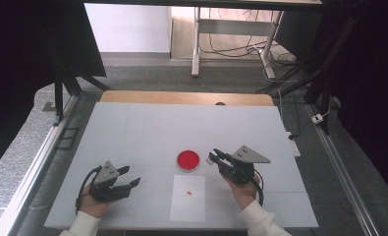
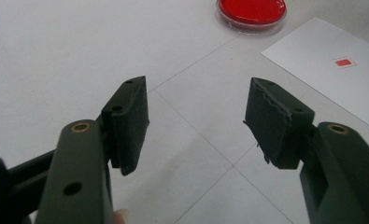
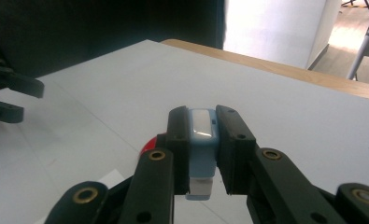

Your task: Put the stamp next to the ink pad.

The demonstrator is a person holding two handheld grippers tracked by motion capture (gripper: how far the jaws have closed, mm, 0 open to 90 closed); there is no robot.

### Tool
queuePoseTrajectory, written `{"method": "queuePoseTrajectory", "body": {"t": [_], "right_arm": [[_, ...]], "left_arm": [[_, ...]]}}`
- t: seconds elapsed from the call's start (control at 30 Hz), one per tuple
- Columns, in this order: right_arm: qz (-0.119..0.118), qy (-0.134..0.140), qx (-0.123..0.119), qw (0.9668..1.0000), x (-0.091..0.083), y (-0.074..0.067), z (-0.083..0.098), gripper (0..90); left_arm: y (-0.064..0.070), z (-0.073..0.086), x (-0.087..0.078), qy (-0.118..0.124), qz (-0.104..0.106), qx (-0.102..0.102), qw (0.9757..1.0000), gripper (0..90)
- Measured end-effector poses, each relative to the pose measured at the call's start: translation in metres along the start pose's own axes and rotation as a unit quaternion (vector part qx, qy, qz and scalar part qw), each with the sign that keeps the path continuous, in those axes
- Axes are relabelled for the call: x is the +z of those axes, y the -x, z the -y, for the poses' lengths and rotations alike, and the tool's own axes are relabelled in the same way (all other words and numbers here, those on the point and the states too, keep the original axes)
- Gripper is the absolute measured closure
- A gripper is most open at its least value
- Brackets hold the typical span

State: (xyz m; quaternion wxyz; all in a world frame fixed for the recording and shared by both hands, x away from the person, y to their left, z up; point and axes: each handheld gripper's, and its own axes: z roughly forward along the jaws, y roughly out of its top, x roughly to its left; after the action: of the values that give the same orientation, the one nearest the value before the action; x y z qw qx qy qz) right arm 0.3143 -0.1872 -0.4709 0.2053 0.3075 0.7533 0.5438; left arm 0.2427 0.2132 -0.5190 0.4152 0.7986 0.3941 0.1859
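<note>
Nearest the table's front edge lies a white paper sheet (image 1: 188,198) with a small red mark (image 1: 189,192) on it, flat between the two hands. Left of it, the left gripper (image 1: 130,177) hovers low with jaws half spread and nothing between them; its tips point toward the sheet and the dish beyond. Right of the sheet, the right gripper (image 1: 214,157) is clamped on a small pale-blue block (image 3: 201,140) with a whitish face, held upright between the pads, long axis running along the jaws. Just beyond the sheet's far edge sits a round dish (image 1: 188,160) with a red filling. It lies just left of the right gripper's tips, close but apart. The right hand is clearly nearer the dish, so any placing there looks like a short leftward move.
</note>
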Motion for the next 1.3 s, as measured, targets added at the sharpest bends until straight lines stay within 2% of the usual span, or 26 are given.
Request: {"method": "queuePoseTrajectory", "body": {"t": [0.2,0.33,0.47,0.63,0.8,0.93,1.2,1.3], "right_arm": [[0.008,-0.017,-0.01,0.9998,0.014,0.008,0.003,75.5],[0.01,-0.026,0.006,0.9996,0.028,0.016,0.006,75.5],[0.011,-0.047,-0.004,0.9988,0.04,0.016,0.011,75.5],[0.02,-0.06,-0.014,0.9979,0.045,0.017,0.014,75.5],[0.024,-0.076,-0.008,0.9968,0.052,0.022,0.021,75.4],[0.019,-0.077,-0.004,0.9969,0.055,0.022,0.023,75.4],[0.015,-0.092,-0.011,0.9956,0.06,0.019,0.026,74.8],[0.014,-0.091,-0.011,0.9956,0.06,0.019,0.026,71.4]], "left_arm": [[0.0,0.0,0.001,-0.003,-0.001,0.003,1.0,39.4],[0.0,0.001,0.002,-0.004,-0.002,0.005,1.0,39.4],[-0.001,0.002,0.002,-0.006,-0.001,0.004,1.0,39.3],[-0.001,0.002,0.001,-0.004,-0.002,0.003,1.0,39.3],[-0.001,0.003,0.0,-0.005,-0.005,0.002,1.0,39.1],[-0.002,0.003,0.001,-0.006,-0.005,0.001,1.0,38.9],[-0.002,0.003,0.001,-0.006,-0.005,0.002,1.0,38.4],[-0.002,0.004,0.001,-0.007,-0.006,0.001,1.0,38.3]]}}
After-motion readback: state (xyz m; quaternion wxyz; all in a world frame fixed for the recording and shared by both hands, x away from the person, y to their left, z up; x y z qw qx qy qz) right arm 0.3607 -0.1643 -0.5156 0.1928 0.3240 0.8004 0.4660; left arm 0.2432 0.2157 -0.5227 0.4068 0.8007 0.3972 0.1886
